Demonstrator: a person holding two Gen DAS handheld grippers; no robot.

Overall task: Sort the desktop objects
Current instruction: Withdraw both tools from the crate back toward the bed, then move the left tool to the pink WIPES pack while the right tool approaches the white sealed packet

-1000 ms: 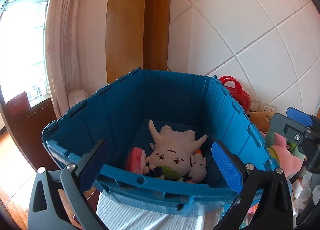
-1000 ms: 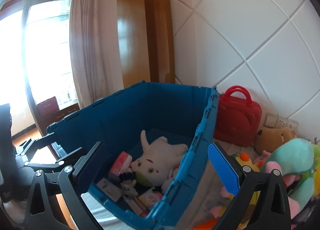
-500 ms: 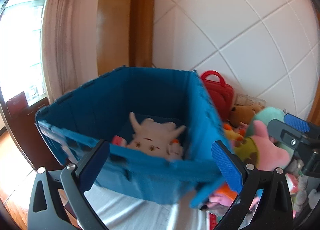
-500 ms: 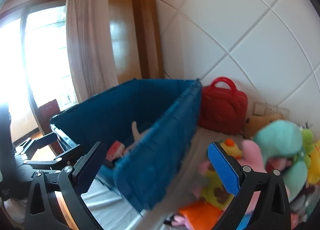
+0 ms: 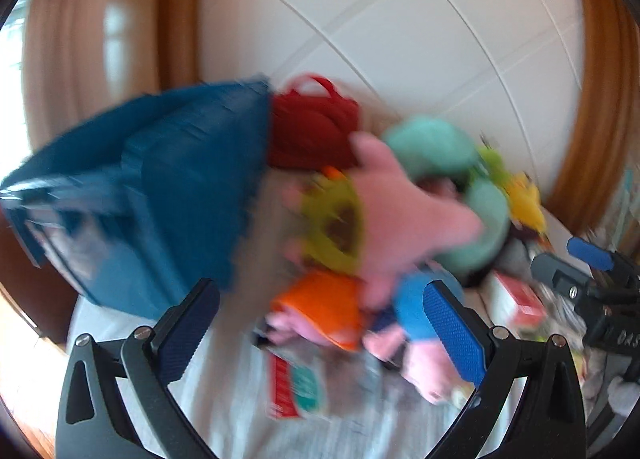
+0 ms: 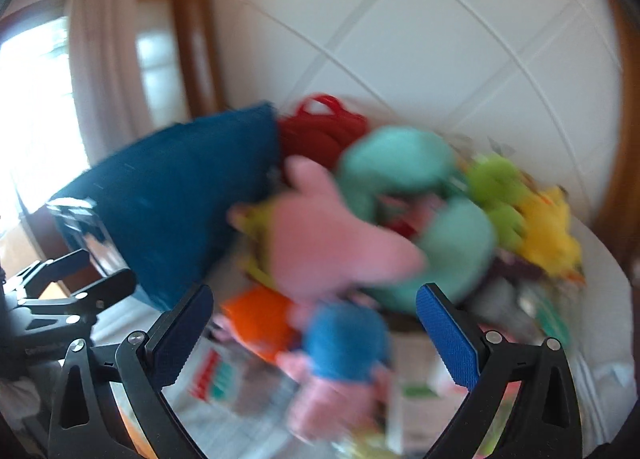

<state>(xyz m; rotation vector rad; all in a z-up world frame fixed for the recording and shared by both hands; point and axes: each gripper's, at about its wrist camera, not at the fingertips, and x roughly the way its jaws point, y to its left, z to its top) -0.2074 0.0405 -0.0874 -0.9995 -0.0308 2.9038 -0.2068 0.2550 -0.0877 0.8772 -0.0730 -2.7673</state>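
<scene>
I hold both grippers, left (image 5: 316,333) and right (image 6: 314,335), fingers apart and empty, facing the plush pile (image 6: 344,243) beside the blue crate (image 5: 160,195), ready to pick.

Both views are smeared by motion blur, so most outlines are soft. The blue crate (image 5: 168,195) shows only its outer wall; its inside is hidden, and its left corner runs off the frame in the left wrist view. The pink plush toy (image 5: 396,211) covers much of the teal plush toy (image 5: 472,195) behind it, and neither face can be made out. Print on the flat packet (image 5: 300,383) lying on the desk (image 5: 224,411) is unreadable. The red bag (image 6: 320,131) is partly hidden behind the crate and toys. The yellow toy (image 6: 552,231) and green toy (image 6: 496,183) are too blurred to identify. The boxes (image 6: 420,383) under the plush pile are indistinct.
</scene>
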